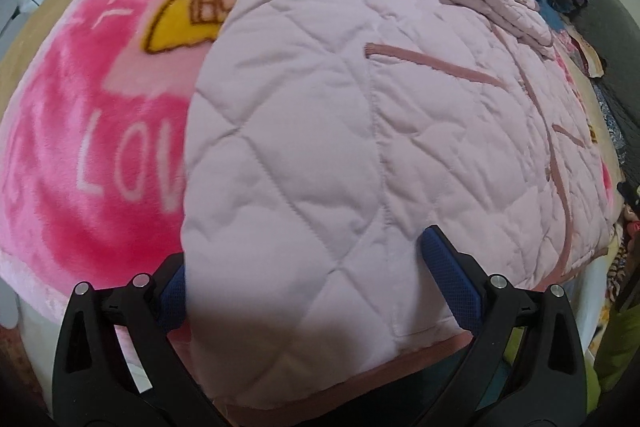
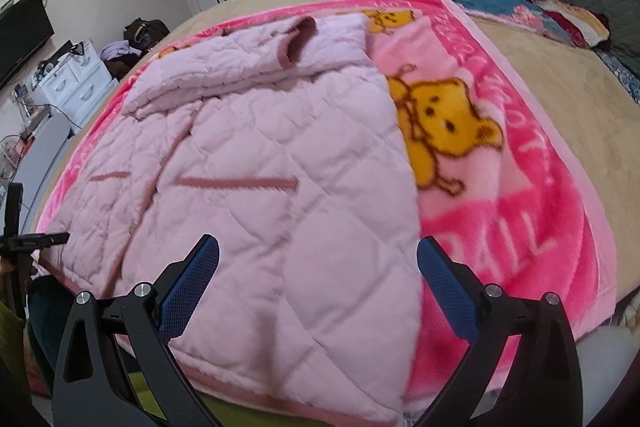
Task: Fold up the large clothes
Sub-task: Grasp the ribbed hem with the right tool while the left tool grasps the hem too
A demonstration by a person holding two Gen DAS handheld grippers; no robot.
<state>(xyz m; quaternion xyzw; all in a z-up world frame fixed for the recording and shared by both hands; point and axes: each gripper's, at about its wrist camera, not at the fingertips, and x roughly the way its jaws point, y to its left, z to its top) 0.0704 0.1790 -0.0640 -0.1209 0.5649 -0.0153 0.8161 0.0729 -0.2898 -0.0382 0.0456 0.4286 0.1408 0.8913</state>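
1. The pink quilted jacket (image 2: 256,163) lay flat on the pink bear blanket (image 2: 500,211) on the bed.
2. The left gripper (image 1: 308,267) was spread wide around the jacket's near hem.
3. The right gripper (image 2: 318,267) was spread wide too, holding nothing.

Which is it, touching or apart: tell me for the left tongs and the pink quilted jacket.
Touching. In the left wrist view the quilted jacket hem lies between the open left tongs, its edge draped over the left pad.
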